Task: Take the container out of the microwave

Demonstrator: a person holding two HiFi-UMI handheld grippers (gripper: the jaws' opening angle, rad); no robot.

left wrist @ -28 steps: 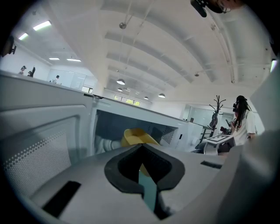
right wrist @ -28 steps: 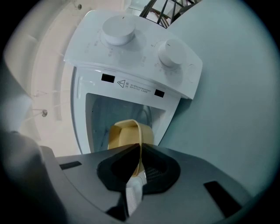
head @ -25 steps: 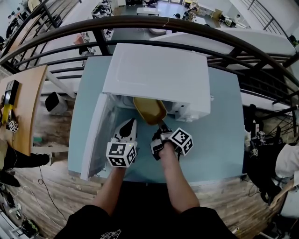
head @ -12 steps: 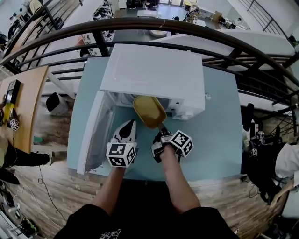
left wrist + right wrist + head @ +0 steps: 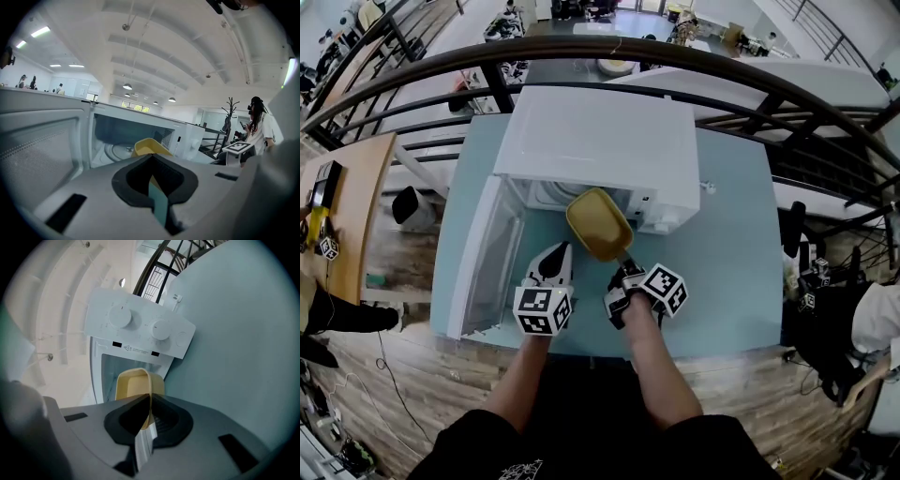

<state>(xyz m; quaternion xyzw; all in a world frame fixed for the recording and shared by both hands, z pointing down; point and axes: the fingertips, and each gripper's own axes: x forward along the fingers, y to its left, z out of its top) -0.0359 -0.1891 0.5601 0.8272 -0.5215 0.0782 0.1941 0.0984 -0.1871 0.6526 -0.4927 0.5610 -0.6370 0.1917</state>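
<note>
Yellow container (image 5: 600,225) jutted ahead of the right tongs (image 5: 623,265), clenched on its rim for withdrawal; left tongs (image 5: 562,251) (empty) sat closed.

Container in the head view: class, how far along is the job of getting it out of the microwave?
Done: the microwave door stands open; the right gripper is shut on the rim of the yellow container. In hand: it hangs above the table, far end at the microwave mouth. To do: draw it clear and set it down. The left gripper is shut, empty.
</note>
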